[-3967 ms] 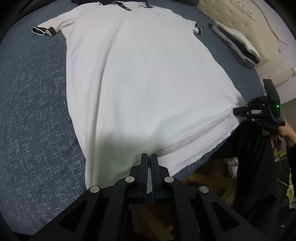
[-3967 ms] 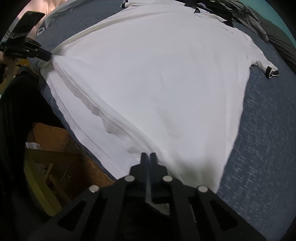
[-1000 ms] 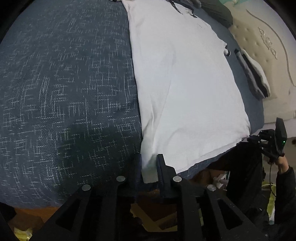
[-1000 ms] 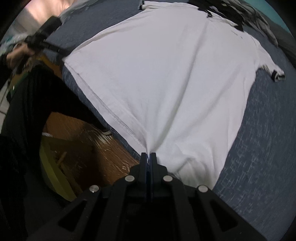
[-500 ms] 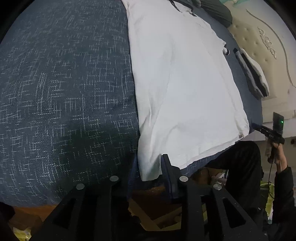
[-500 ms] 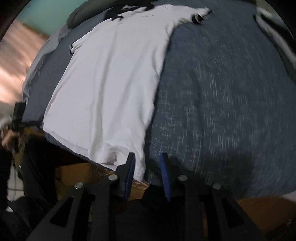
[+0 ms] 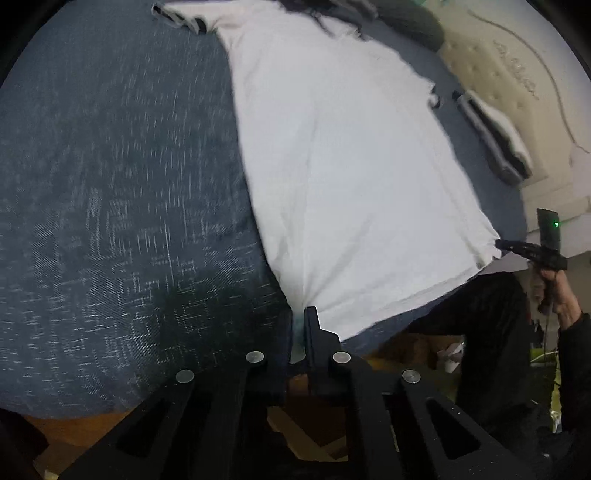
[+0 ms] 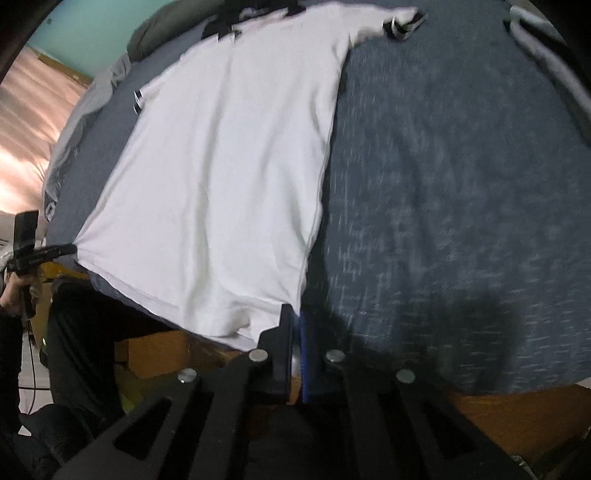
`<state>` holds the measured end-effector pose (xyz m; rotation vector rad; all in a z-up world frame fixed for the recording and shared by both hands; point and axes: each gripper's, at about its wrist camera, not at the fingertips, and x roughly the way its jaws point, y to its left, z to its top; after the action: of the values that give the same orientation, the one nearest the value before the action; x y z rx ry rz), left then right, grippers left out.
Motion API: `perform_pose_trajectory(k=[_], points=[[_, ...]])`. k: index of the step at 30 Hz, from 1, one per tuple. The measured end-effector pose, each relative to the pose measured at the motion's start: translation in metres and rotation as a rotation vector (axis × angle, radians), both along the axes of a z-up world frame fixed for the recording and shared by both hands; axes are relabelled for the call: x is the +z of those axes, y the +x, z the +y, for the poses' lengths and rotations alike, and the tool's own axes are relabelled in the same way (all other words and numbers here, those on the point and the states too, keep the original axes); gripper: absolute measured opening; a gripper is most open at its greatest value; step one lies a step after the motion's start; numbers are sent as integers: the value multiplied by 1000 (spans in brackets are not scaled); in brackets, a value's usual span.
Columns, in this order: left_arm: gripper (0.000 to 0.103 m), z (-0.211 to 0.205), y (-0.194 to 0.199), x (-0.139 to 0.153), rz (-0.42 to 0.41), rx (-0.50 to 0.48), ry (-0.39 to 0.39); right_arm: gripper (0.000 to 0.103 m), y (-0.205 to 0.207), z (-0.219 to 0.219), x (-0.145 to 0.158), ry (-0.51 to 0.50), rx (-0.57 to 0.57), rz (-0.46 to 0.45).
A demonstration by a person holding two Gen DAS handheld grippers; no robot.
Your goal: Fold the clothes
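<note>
The white shirt (image 7: 351, 177) lies flat on the bed (image 7: 110, 184); our left tongs (image 7: 301, 321) and right tongs (image 8: 295, 317) each pinch a hem corner.

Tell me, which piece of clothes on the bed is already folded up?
The small white-and-black bundle by the headboard. The big white shirt lies spread flat, both bottom corners pinched in the fingers.

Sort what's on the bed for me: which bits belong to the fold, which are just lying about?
In the job:
white shirt
left tongs, shut on its hem corner
right tongs, shut on the other corner

Lying about:
folded garment by the headboard
dark bundle beyond the collar
</note>
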<state>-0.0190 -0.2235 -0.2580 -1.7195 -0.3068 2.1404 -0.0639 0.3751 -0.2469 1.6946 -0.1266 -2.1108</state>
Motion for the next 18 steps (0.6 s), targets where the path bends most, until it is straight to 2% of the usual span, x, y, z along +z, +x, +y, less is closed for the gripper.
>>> perform_pose_trajectory(k=[3, 6, 14, 18], points=[[6, -1, 10, 17, 29, -4, 2, 2, 5, 7, 21, 0, 5, 43], [6, 0, 17, 16, 11, -1, 13, 2, 12, 13, 27, 38, 12, 61], [6, -5, 21, -33, -99, 49, 35, 2, 23, 15, -15, 65, -20, 0], [6, -4, 17, -45, -122, 60, 29, 2, 21, 16, -26, 51, -38, -19]])
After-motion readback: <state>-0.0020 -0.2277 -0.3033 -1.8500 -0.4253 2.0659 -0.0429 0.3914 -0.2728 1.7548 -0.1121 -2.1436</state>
